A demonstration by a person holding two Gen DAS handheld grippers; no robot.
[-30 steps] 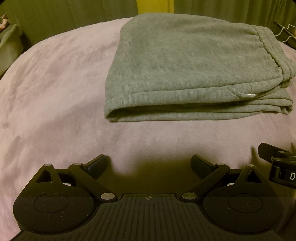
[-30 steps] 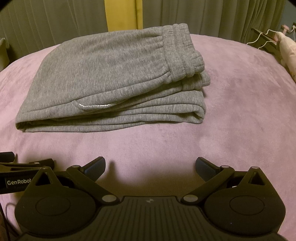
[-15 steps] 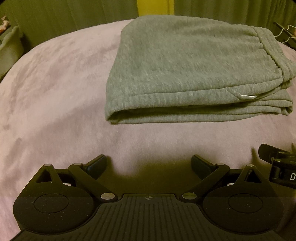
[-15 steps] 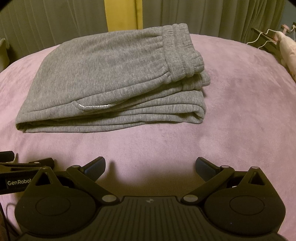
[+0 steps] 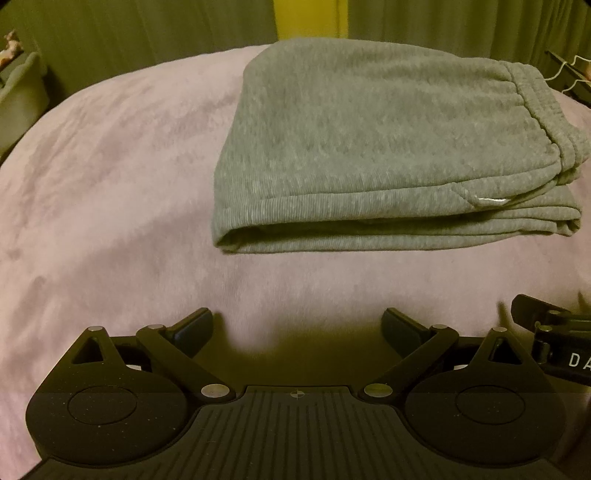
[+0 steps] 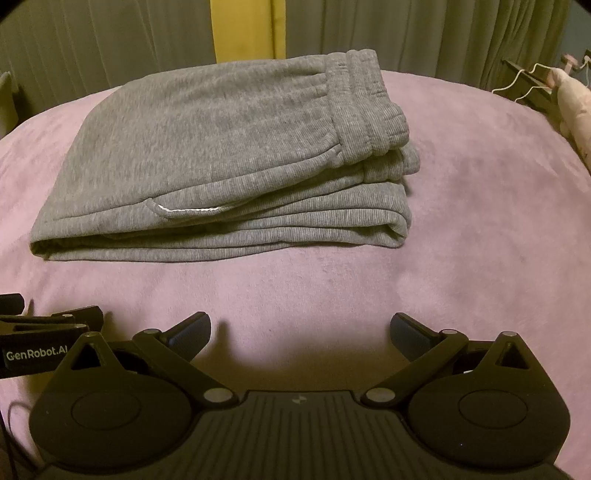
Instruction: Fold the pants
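While both grippers hang back from the cloth, we note the following.

Pants: we see the grey pants [image 6: 221, 158] lying folded into a thick, flat stack on the pink blanket [image 6: 461, 221], with several layers showing along the near edge.

Waistband: the ribbed elastic waistband [image 6: 365, 107] sits on top at the right end of the stack; in the left wrist view it shows at the far right [image 5: 546, 122].

Pocket: a pocket opening with a pale stitched edge [image 6: 188, 211] faces us on the near side, above the lower folds.

Left gripper: our left gripper [image 5: 297, 328] is spread wide with nothing between its fingers [image 5: 195, 326]; it sits near the blanket, well short of the pants.

Right gripper: our right gripper [image 6: 299, 330] is likewise released and empty, fingers [image 6: 406, 330] apart, with bare blanket between it and the stack.

Side by side: each camera catches the edge of the other tool, so we judge the two grippers to be just beside one another.

Surroundings: pleated curtains [image 6: 424, 37] hang behind the bed, with a yellow strip [image 6: 247, 29] between them, and white hangers [image 6: 524, 79] show at the far right.
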